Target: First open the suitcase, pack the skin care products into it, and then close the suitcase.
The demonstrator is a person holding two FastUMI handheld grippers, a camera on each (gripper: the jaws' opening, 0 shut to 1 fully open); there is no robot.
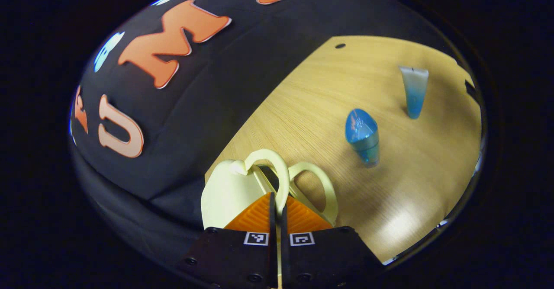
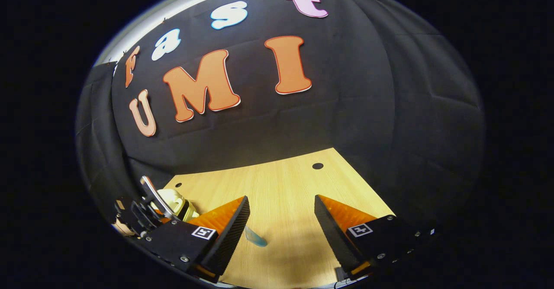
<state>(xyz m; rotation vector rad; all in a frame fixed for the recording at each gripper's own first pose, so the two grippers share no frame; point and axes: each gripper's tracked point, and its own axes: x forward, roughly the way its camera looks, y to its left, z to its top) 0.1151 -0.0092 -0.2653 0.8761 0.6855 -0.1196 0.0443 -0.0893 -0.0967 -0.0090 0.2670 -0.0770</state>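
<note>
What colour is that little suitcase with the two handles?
Pale cream-yellow suitcase, handles included. It shows best in the left gripper view, where the left claw is closed on a handle.

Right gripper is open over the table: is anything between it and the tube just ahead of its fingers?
Nothing visible. The right gripper hangs open above bare table, and the tube lies just beside its left finger, unobstructed.

Wooden table [image 1: 402,181]: suitcase [image 1: 225,194], two tubes [image 1: 362,136].
</note>
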